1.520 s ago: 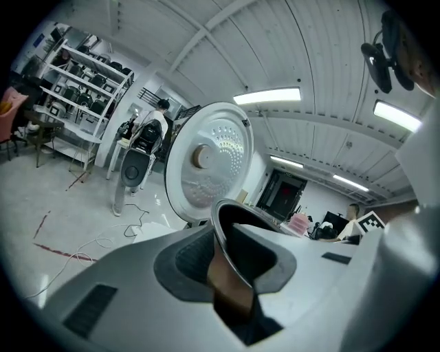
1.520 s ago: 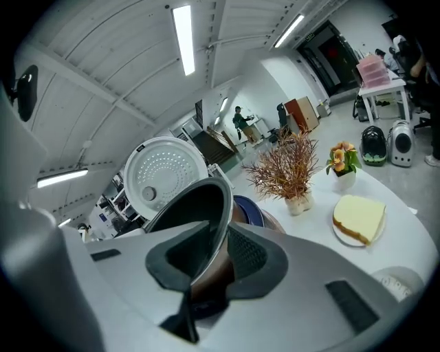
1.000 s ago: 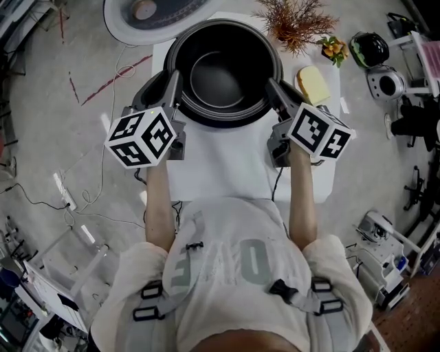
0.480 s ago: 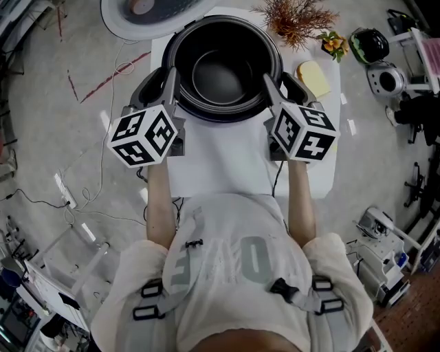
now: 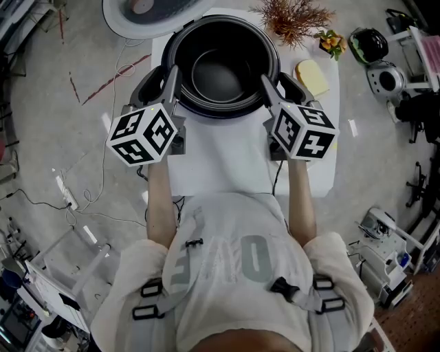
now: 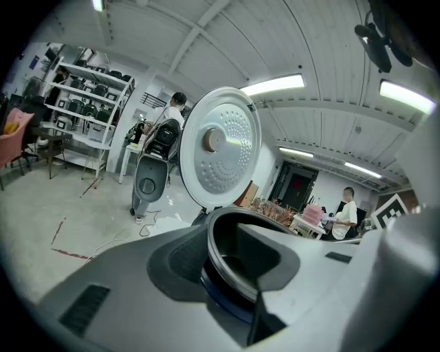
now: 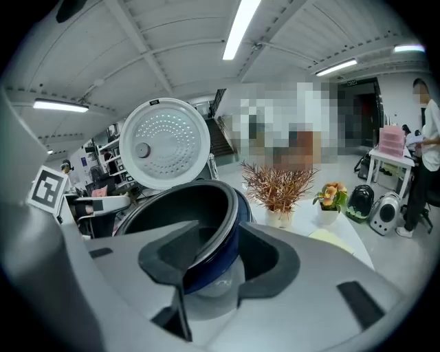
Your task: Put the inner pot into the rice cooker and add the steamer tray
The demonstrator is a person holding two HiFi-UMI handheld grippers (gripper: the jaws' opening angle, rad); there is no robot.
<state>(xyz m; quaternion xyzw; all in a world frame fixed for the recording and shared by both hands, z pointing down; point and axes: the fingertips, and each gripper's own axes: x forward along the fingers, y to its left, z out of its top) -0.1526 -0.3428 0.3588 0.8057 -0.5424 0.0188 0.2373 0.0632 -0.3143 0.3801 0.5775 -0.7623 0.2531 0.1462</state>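
Note:
The black inner pot [image 5: 221,69] sits in the rice cooker [image 5: 155,86] on the white table, with the cooker's round white lid [image 5: 151,10] standing open behind it. My left gripper [image 5: 172,86] straddles the pot's left rim [image 6: 218,265]. Its jaws are opening, and the pads stand just off the rim. My right gripper [image 5: 270,88] straddles the right rim [image 7: 230,213] the same way. Its jaws are opening too, with a gap on each side of the rim. I see no steamer tray in any view.
On the white table [image 5: 227,158] behind the cooker stand a dried reddish plant [image 5: 292,20], a small flower pot [image 5: 333,45] and a yellow pad [image 5: 313,77]. Cables and equipment lie on the floor on both sides. A person stands far off to the right [image 7: 426,137].
The pot has settled a little lower into the cooker. My right gripper has rolled, turning its marker cube, and its jaws have spread. The left gripper has hardly moved.

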